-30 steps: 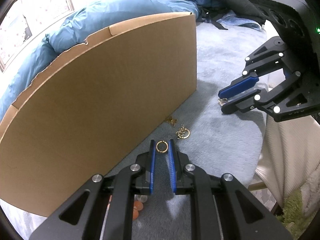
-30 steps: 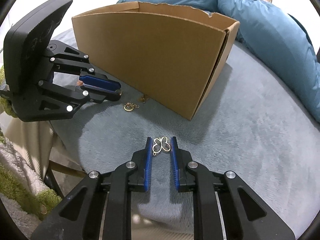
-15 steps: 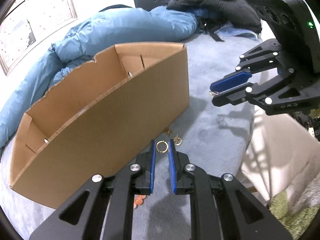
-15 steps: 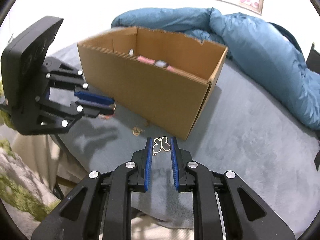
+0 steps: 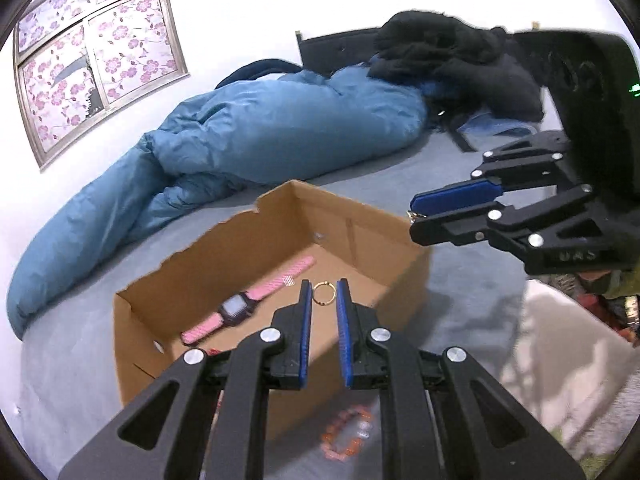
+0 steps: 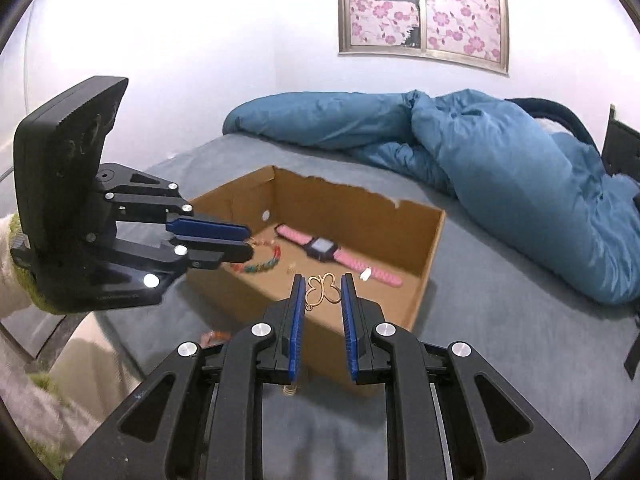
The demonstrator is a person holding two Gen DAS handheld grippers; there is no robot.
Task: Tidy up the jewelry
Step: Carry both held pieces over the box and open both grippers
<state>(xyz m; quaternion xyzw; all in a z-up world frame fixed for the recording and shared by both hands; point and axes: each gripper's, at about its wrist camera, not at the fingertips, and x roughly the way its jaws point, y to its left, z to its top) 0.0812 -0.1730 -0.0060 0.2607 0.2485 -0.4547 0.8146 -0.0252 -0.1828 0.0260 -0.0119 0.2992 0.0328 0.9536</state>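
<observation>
A thin gold ring [image 5: 324, 293] is pinched between the ribbed blue pads of the left gripper [image 5: 323, 300], held above the open cardboard box [image 5: 224, 248] with its torn, ragged rim. A looping gold wire butterfly charm [image 6: 323, 287] is clamped in the right gripper [image 6: 322, 292], also over the box. Inside, a pink braided-strap watch [image 6: 320, 247] with a dark square face is seen flat on the floor, beside a beaded bracelet [image 6: 264, 265]. A plush grey blanket [image 6: 500, 320] and a puffy blue duvet [image 6: 500, 152] are spread behind.
</observation>
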